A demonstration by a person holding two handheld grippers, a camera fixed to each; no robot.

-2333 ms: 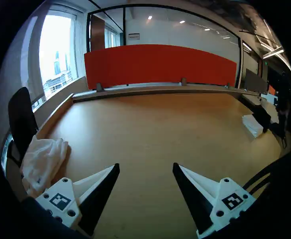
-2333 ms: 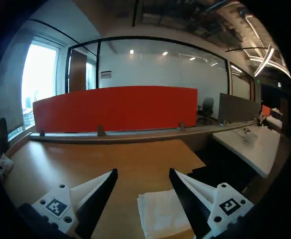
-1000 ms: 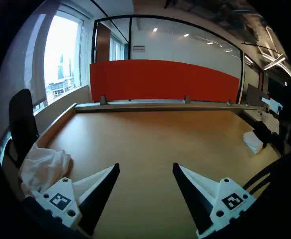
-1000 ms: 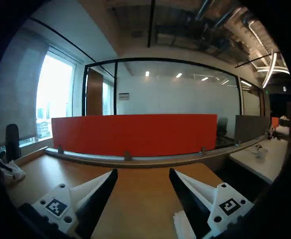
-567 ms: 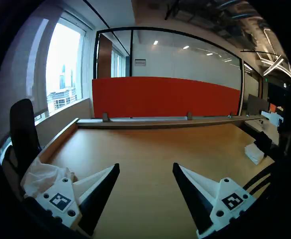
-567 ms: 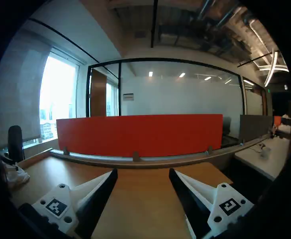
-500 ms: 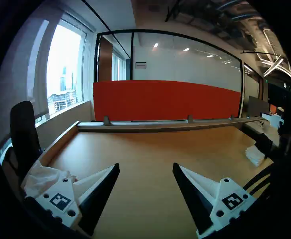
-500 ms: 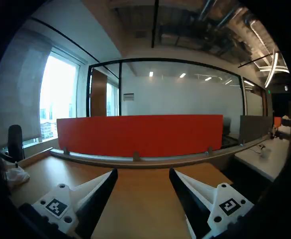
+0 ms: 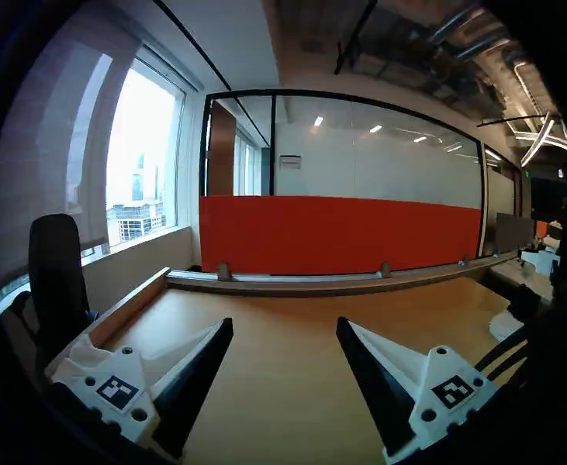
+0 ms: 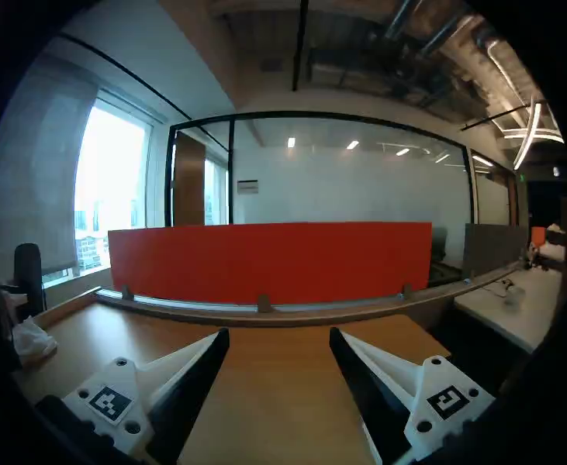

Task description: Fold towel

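Wooden desk; crumpled towel beside black chair.

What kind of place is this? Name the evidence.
Probably an open-plan office: a long wooden desk with a red divider screen, a glass-walled room behind, a black office chair.

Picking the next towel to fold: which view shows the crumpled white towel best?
The right gripper view: the crumpled towel lies small but unobstructed at the desk's left edge. In the left gripper view, just a corner of it peeks out behind a finger of the left gripper.
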